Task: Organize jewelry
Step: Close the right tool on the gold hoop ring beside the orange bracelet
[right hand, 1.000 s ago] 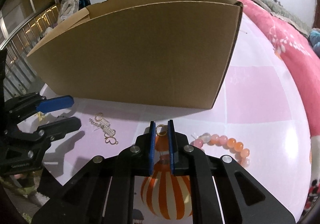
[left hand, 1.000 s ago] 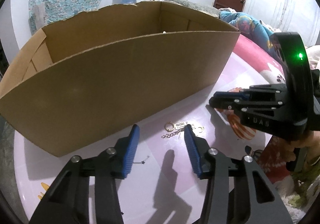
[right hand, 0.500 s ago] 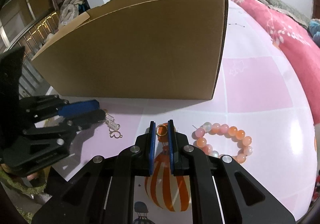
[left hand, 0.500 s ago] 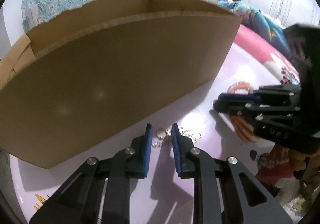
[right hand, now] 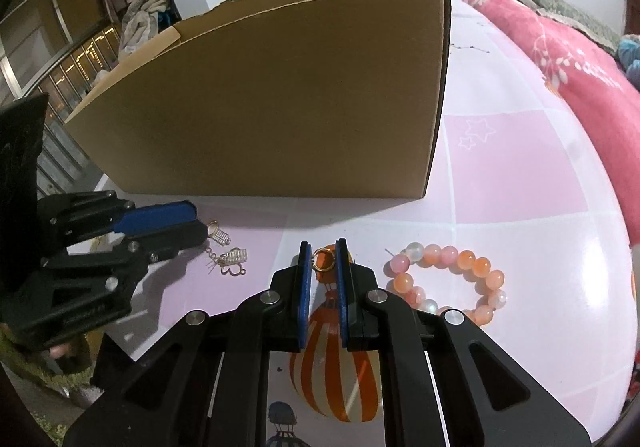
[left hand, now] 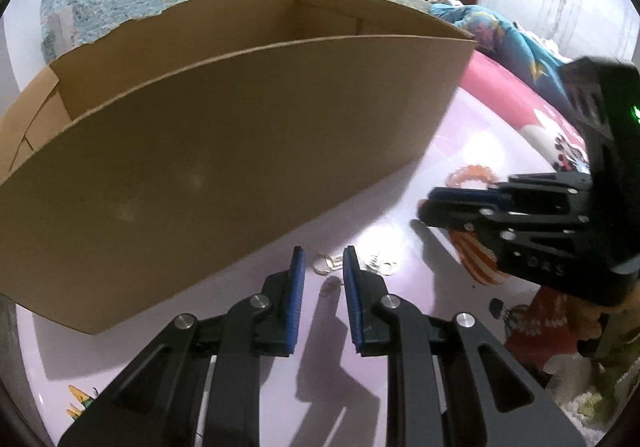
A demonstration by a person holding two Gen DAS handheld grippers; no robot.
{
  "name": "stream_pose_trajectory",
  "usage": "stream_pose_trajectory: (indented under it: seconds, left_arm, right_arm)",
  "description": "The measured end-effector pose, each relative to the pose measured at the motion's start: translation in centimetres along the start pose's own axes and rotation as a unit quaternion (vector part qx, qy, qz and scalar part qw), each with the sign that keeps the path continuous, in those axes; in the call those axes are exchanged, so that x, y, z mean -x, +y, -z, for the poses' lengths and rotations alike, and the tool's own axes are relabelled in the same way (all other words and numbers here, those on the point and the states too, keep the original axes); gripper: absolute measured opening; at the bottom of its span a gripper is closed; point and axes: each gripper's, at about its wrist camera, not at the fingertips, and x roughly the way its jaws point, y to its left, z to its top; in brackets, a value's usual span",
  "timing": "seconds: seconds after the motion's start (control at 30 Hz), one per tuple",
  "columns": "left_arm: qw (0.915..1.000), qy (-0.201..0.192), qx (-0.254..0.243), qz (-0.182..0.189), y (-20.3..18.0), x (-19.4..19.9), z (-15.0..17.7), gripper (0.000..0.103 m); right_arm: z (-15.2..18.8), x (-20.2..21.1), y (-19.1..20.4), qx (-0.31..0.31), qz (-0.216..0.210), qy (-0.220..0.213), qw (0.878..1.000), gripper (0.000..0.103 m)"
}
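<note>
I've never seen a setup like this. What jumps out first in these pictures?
A big open brown cardboard box fills the back of the pink table. In front of it the right claw pinches a small gold ring, with a bracelet of pink and orange beads lying just to its right. The left claw reaches at a gold chain with charms near the box.

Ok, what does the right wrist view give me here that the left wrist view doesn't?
Right wrist only: the gold ring sits between the right gripper pads, and the bead bracelet is sharp and whole.

Left wrist only: the cardboard box interior, where no jewelry shows, plus a small ring between the left gripper pads.

Both: box, gold chain piece, bracelet, both grippers.
</note>
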Motion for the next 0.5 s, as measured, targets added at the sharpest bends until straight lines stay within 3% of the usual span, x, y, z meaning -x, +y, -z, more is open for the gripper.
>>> stream_pose_trajectory:
  seconds: [0.5]
  left_arm:
    - [0.9996,0.017,-0.021,0.007,0.05,-0.75,-0.21,0.019]
  right_arm:
    - [-0.19,0.08,0.0,-0.001,-0.001,0.0,1.0,0.01]
